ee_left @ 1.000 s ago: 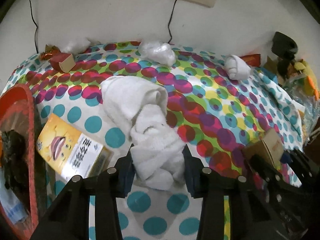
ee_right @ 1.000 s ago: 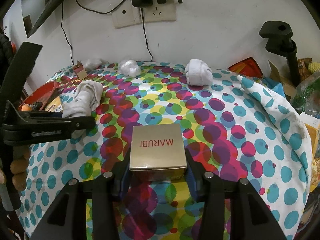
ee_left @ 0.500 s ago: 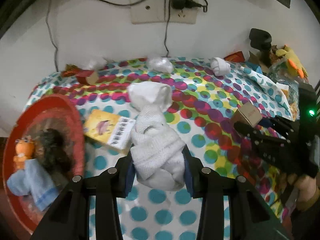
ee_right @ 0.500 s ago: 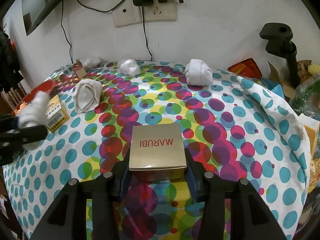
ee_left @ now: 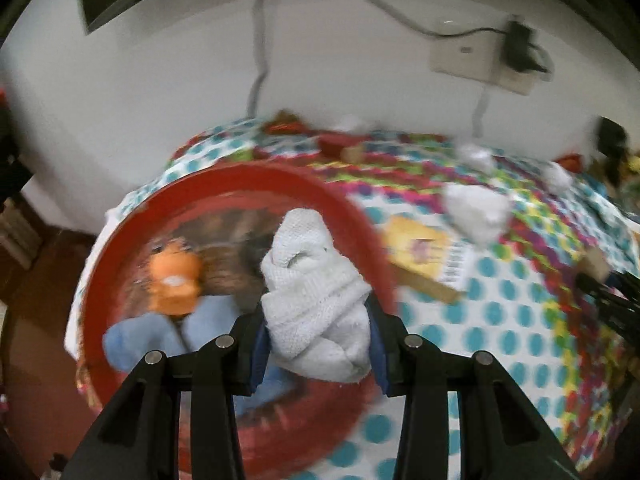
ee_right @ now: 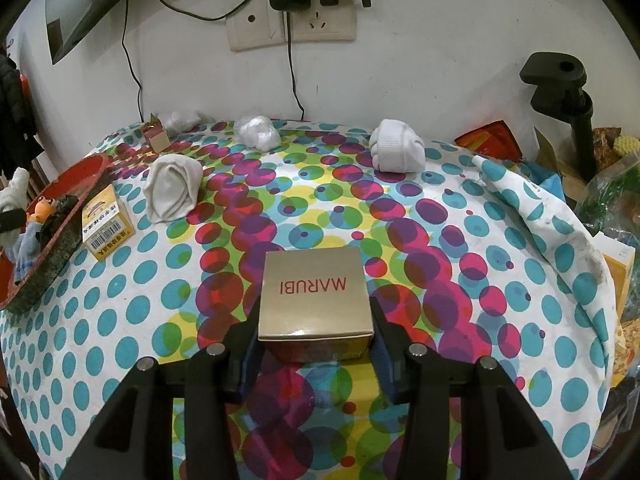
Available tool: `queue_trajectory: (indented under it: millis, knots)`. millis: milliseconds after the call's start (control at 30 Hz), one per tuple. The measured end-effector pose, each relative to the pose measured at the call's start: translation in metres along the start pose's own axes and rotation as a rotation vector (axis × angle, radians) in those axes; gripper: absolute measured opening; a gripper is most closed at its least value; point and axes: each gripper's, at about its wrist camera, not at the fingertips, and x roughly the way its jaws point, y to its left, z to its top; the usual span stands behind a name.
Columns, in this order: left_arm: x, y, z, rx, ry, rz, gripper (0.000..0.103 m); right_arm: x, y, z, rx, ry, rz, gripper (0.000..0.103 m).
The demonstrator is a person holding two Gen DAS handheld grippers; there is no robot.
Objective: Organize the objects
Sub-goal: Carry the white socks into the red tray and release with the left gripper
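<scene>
My left gripper [ee_left: 316, 344] is shut on a white rolled sock [ee_left: 316, 300] and holds it above the red basin [ee_left: 360, 216] at the table's left end. The basin holds an orange toy [ee_left: 174, 278], a blue cloth [ee_left: 136, 340] and something dark. My right gripper [ee_right: 314, 336] is shut on a gold box marked MARUBI [ee_right: 314, 292] over the spotted tablecloth. The right wrist view shows the basin [ee_right: 60, 240] and the held sock [ee_right: 14, 190] at far left.
On the cloth lie a yellow box [ee_right: 106, 226], a white rolled sock [ee_right: 172, 190], a second sock roll [ee_right: 396, 152], a crumpled white bag [ee_right: 258, 132] and a small red box [ee_right: 156, 138]. A black clamp stand [ee_right: 568, 108] and clutter stand at the right.
My left gripper has carried the white sock left, from over the cloth to above the red basin. My right gripper and the gold box have stayed put.
</scene>
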Motion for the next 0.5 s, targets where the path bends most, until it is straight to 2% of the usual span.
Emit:
queue_trajectory:
  millis: [233, 500]
  knots:
    - [0.026, 0.058, -0.005, -0.098, 0.049, 0.081, 0.039, 0.0, 0.0, 0.0, 0.001, 0.002, -0.016, 0.047]
    - [0.041, 0.09, -0.008, -0.145, 0.066, 0.1, 0.041, 0.001, 0.0, 0.001, -0.007, 0.003, -0.029, 0.047]
